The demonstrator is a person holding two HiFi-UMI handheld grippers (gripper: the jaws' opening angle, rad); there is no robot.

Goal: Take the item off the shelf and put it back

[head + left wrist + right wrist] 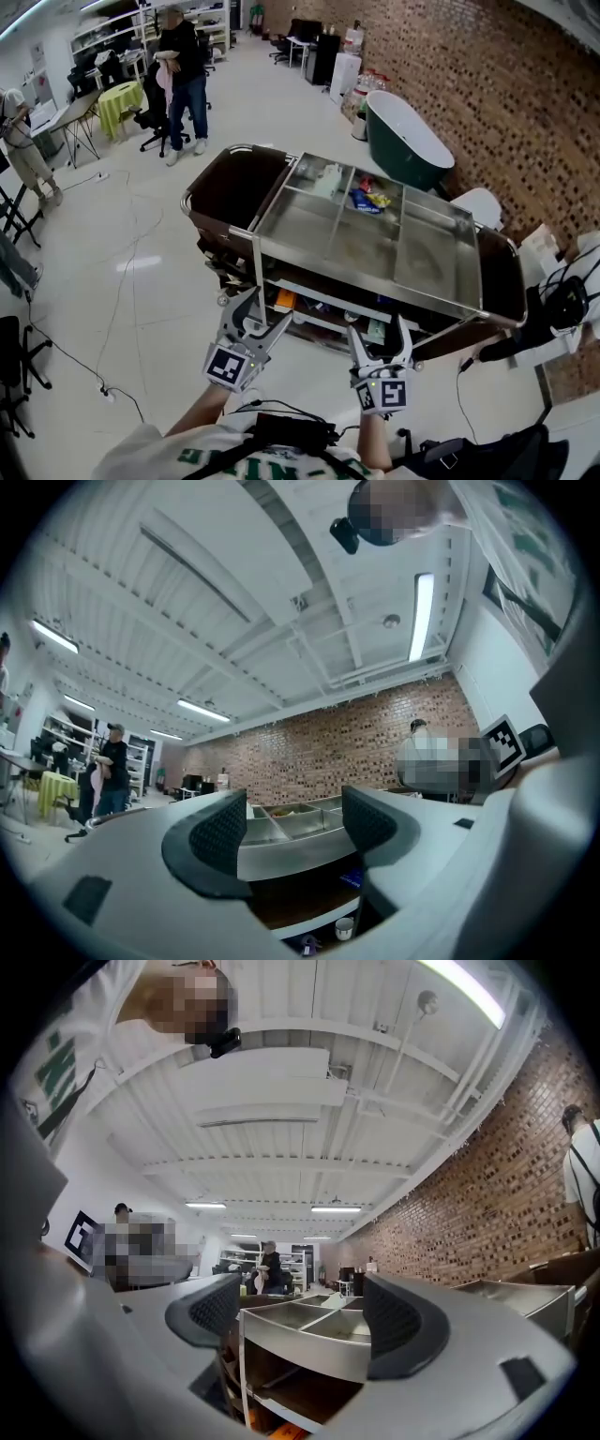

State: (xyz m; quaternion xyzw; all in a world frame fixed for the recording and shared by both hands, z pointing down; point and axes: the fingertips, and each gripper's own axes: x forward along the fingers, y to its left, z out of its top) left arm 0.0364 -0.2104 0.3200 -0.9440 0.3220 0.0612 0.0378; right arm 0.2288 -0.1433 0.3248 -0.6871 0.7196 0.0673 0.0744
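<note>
The left gripper (261,319) and right gripper (380,336) are hanging released and empty at the near side of the steel-topped brown trolley (356,281). A small orange packet (284,300) is lying on its lower shelf (323,307), just beyond the left gripper.

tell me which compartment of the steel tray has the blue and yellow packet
The far middle compartment: only it holds the blue and yellow packet; its left neighbour has a pale item.

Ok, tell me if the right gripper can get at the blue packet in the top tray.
Probably yes. The right gripper is open and empty, and the blue packet lies uncovered in the open steel tray; only low dividers lie between.
</note>
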